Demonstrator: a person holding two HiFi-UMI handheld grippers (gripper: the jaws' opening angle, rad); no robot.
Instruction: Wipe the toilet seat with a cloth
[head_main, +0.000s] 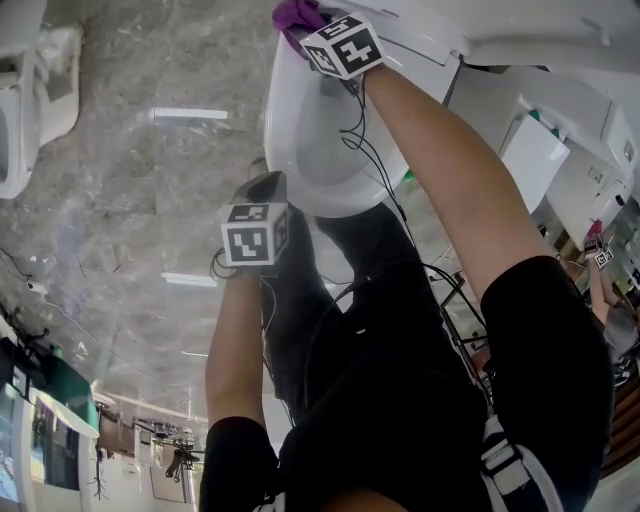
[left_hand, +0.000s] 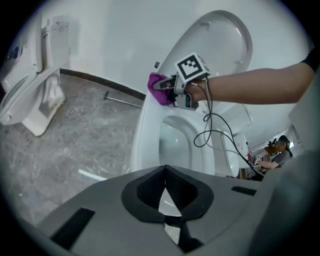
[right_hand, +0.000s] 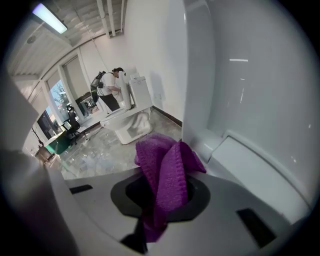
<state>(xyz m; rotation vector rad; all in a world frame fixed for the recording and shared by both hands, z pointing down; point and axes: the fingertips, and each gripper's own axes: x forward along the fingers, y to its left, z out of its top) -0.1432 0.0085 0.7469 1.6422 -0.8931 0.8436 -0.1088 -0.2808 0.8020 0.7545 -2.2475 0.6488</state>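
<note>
Purple cloth sits bunched in the right gripper, jaws clamped on it, up at the back of the toilet seat beside the raised lid. Left gripper is closed on nothing, out front of the bowl. My worry: that cable dangling over the bowl could dip in or snag mid-wipe.

You work in bright, even light. A ceiling strip light glows in the right gripper view, and pale bars of glare lie on the glossy floor. Shadows are faint. Both gripper views bulge and go black at the corners. The purple cloth, close to the lens, looks slightly soft.
</note>
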